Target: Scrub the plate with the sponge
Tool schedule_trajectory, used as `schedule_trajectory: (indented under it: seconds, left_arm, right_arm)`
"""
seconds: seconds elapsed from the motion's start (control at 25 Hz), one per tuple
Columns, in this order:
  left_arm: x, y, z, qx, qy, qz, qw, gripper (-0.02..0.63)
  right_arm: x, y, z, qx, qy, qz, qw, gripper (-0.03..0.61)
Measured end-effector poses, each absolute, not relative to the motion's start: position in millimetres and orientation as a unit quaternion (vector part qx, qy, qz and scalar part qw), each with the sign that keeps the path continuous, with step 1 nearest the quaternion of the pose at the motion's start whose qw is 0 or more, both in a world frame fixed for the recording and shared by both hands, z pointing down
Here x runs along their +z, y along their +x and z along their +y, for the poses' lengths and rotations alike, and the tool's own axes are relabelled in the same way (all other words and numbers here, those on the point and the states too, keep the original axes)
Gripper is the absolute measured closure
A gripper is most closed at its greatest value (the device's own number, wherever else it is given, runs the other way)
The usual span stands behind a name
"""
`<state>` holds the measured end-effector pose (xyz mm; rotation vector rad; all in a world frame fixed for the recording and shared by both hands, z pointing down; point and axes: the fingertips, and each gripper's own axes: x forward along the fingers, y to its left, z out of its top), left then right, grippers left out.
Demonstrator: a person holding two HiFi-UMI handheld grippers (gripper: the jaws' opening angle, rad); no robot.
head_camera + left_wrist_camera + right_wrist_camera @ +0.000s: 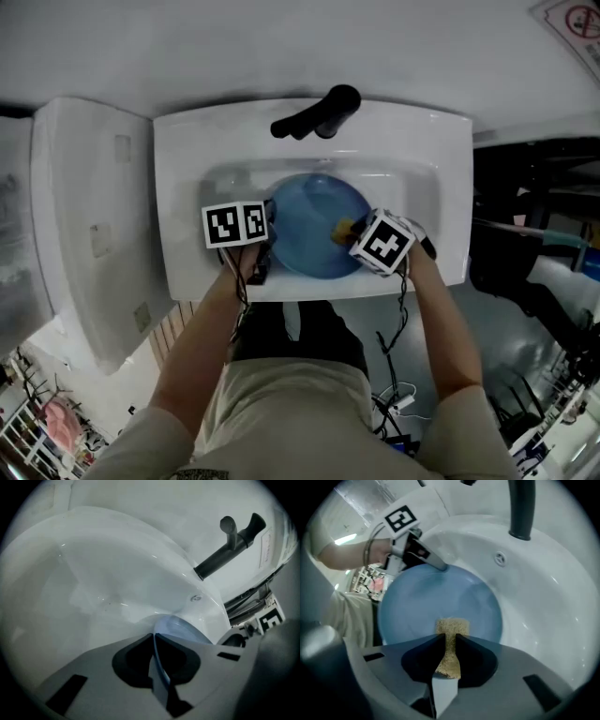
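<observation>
the left gripper (153,640) has pale grey jaws with black padded hollows and dark slots in the shell; the right gripper (449,643) is built the same. each carries a white cube (234,225) printed with black square markers. thin black cables (403,302) trail along the forearms. the person wears a beige short-sleeved shirt (281,412) and dark trousers (302,339).

Head view's decently lit, soft even light on the white sink (183,187), darker off to the right. Both gripper views are dimmer, heavy fisheye with black corners, near foreground murky and soft. Few small glints on the sink; plate (440,602) looks sharp.
</observation>
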<state>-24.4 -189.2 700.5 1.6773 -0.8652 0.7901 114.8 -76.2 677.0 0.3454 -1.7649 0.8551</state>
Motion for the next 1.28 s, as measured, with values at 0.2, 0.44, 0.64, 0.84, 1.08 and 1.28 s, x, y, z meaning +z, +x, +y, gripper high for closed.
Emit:
schedule_trajectory:
  seconds: [0.2, 0.44, 0.64, 0.84, 1.08, 1.28]
  left_arm:
    - [699, -24, -191, 0.338, 0.696, -0.363, 0.518, 0.594]
    - [693, -26, -196, 0.348, 0.698, -0.359, 0.513, 0.591]
    - [699, -28, -185, 0.349, 0.694, -0.358, 0.517, 0.594]
    - [701, -30, -184, 0.349, 0.700, -0.358, 0.509, 0.597]
    - [698, -32, -185, 0.360, 0.708, -0.359, 0.490, 0.597]
    - [701, -26, -183, 0.370, 0.714, -0.359, 0.474, 0.597]
  right_arm:
    - [647, 53, -45, 0.339, 0.064, -0.793, 0.503, 0.500]
    - [650, -2, -77, 0.330, 0.070, -0.822, 0.459, 0.497]
    - [685, -7, -138, 0.352, 0.171, -0.826, 0.405, 0.495]
    - [704, 18, -169, 0.340, 0.222, -0.811, 0.420, 0.495]
    - [730, 92, -166, 0.320, 0.291, -0.743, 0.511, 0.502]
    - [710, 115, -121, 0.328, 0.278, -0.725, 0.538, 0.502]
